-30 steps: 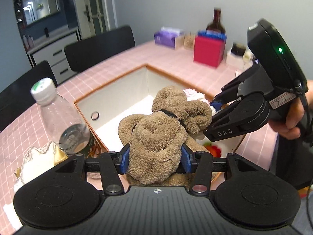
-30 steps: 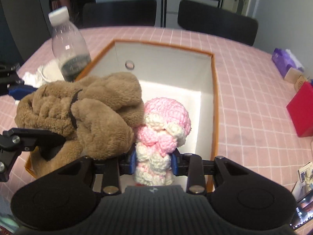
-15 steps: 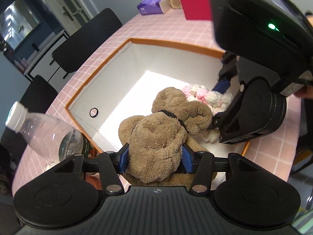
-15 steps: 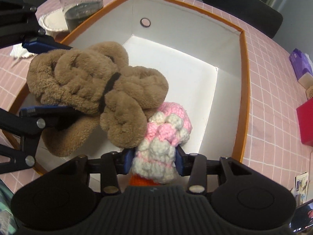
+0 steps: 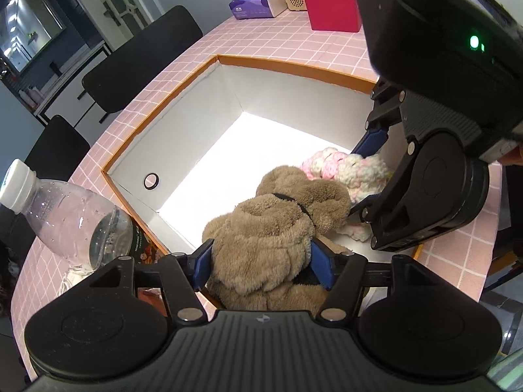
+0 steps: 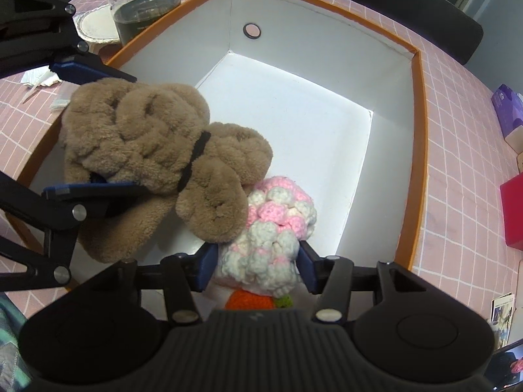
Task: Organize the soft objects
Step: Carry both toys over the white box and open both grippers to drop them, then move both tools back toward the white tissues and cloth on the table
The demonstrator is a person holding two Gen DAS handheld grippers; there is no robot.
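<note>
A: Opening now, your left gripper (image 5: 263, 266) has the brown plush toy (image 5: 278, 228) between its blue pads, low in the near corner of the white box (image 5: 196, 124). The fur bulges against both pads, so they are touching it.

B: And my right one?

A: Your right gripper (image 6: 256, 266) is opening too, with the pink-and-white crochet toy (image 6: 274, 228) between its jaws. The yarn meets the left pad; on the right pad I cannot tell whether a slim gap has opened. The crochet toy leans against the plush toy's rounded end.

B: How much room do I have?

A: Both toys crowd the near side of the box. Its far half is bare white floor, with the orange rim (image 6: 420, 104) all round. Your two grippers are close together over that near corner. A water bottle (image 5: 75, 215) stands just outside the box wall on the pink checked tablecloth (image 5: 278, 42).

B: Anything I can't see?

A: The plush toy's underside is hidden by the gripper body, and an orange and green piece (image 6: 253, 300) below the crochet toy is cut off.
</note>
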